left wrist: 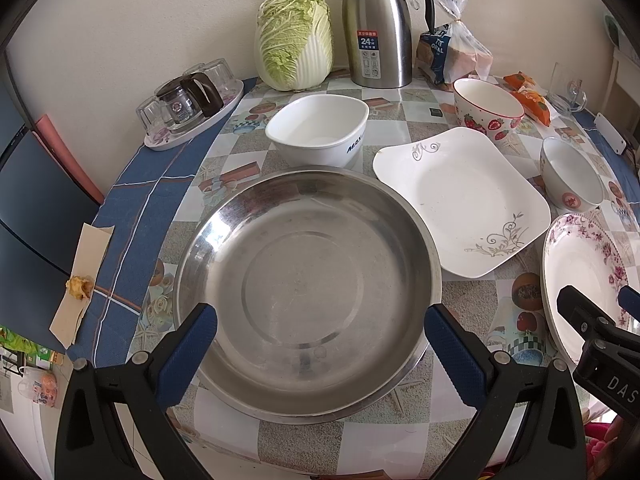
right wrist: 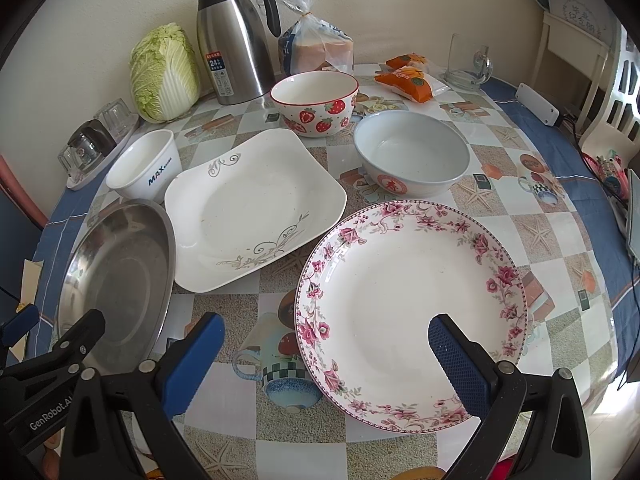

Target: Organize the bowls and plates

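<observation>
Six dishes lie unstacked, so sorting is judged not yet begun. Left of the square plate sits the steel pan, under the left gripper, jaws apart; right of it the floral plate, under the right gripper, likewise spread. A rim grasp is called for next. The glass mug is seen whole only from the right wrist.

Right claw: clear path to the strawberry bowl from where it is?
Probably yes. The right claw is open and empty over the floral plate; the strawberry bowl stands farther back with nothing in or on it. It would pass above low plates, with the blue-grey bowl close beside.
</observation>
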Demonstrator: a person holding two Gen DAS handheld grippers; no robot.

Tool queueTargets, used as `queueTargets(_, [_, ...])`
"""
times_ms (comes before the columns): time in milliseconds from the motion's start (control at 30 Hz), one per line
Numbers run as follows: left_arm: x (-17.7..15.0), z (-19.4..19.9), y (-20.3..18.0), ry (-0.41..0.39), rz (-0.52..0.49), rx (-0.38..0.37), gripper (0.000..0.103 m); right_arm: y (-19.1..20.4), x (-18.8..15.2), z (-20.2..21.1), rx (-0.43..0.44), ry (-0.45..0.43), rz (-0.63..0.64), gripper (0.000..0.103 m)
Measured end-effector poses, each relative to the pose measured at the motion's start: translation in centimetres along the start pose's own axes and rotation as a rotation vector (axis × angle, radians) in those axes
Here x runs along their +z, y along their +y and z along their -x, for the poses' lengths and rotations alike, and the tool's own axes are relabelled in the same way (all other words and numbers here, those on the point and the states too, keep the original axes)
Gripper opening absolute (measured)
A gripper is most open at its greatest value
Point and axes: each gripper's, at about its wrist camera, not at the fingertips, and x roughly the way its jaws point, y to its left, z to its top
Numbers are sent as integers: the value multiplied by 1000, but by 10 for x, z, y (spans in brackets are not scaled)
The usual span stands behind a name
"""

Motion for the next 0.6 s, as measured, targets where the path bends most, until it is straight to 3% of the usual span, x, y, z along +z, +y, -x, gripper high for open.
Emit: queueTargets(600, [-1, 0, -1, 4, -1, 2, 103, 0, 0, -1, 0, 1, 0, 103])
